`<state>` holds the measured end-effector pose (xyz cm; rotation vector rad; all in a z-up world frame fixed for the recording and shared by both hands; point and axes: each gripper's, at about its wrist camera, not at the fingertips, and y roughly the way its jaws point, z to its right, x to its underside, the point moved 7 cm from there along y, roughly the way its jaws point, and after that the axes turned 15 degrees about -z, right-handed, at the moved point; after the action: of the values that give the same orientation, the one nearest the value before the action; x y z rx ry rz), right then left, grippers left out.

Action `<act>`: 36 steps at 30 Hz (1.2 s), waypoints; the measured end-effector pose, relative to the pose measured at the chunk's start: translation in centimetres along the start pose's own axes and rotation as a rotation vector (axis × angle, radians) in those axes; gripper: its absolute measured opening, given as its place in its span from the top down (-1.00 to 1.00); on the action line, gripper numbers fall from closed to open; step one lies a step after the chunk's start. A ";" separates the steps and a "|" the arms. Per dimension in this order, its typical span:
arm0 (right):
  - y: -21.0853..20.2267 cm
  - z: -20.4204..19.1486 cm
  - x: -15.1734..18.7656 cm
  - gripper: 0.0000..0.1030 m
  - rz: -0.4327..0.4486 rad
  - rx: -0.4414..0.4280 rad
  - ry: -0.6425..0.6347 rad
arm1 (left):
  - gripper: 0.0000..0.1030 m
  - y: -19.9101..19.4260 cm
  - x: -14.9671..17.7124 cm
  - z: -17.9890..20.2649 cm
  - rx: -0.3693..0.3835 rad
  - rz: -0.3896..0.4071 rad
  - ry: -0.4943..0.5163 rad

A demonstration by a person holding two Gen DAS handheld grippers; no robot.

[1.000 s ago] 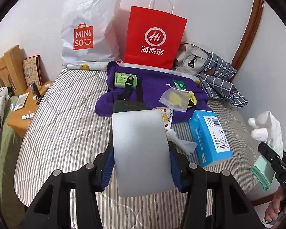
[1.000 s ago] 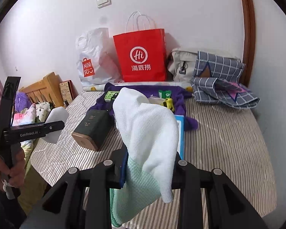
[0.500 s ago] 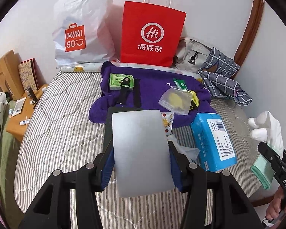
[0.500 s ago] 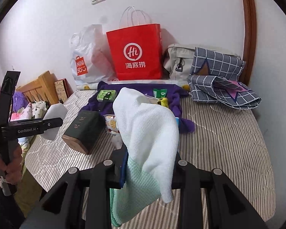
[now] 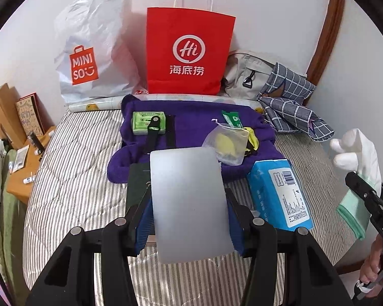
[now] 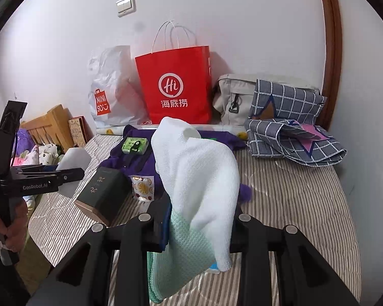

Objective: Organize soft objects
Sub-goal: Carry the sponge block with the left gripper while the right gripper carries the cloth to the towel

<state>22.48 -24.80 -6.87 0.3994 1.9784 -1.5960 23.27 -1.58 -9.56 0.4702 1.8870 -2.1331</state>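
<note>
My left gripper (image 5: 189, 219) is shut on a pale grey soft pad (image 5: 189, 199) and holds it above the striped bed (image 5: 71, 178); it also shows in the right wrist view (image 6: 71, 176). My right gripper (image 6: 199, 227) is shut on a white towel (image 6: 199, 173) with a mint green cloth (image 6: 181, 257) hanging under it. The same towel shows at the right edge of the left wrist view (image 5: 360, 153). A purple garment (image 5: 199, 130) lies spread on the bed ahead.
On the purple garment lie a green pack (image 5: 145, 122) and a clear pouch (image 5: 227, 142). A blue tissue pack (image 5: 280, 191) and a dark green box (image 6: 102, 193) sit on the bed. A red paper bag (image 5: 189, 51), a white Miniso bag (image 5: 89, 51), a beige bag (image 6: 232, 99) and checked cloth (image 6: 293, 132) stand at the back.
Both grippers have moved closer to the bed and slightly left, so the objects look larger. Both still hold their loads.
</note>
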 end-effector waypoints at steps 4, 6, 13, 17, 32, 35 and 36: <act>0.2 -0.2 -0.2 0.42 -0.002 0.001 -0.006 | 0.04 0.3 -0.3 0.3 0.003 -0.005 0.007; 0.2 -0.3 -0.2 0.42 0.000 -0.003 -0.010 | 0.04 0.4 -0.5 0.4 0.004 -0.007 0.008; 0.8 -0.6 -0.8 0.42 -0.001 -0.020 -0.013 | 0.04 0.7 -1.3 0.7 -0.004 -0.013 0.017; 1.3 -0.7 -1.3 0.42 0.002 -0.032 -0.017 | 0.04 0.9 -1.9 0.9 -0.014 -0.010 0.026; 5.5 -1.7 -4.9 0.42 -0.052 -0.098 -0.052 | 0.04 2.1 -5.6 -0.6 -0.015 0.016 -0.014; 6.2 -1.6 -5.8 0.42 -0.061 -0.107 -0.052 | 0.04 2.5 -6.7 -1.0 -0.026 0.018 -0.020; 6.3 -1.5 -6.2 0.42 -0.060 -0.104 -0.052 | 0.04 2.6 -7.1 -1.1 -0.031 0.019 -0.022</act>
<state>30.55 -21.08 -8.07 0.2579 2.0406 -1.5159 30.88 -0.96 -9.21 0.4538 1.8932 -2.0856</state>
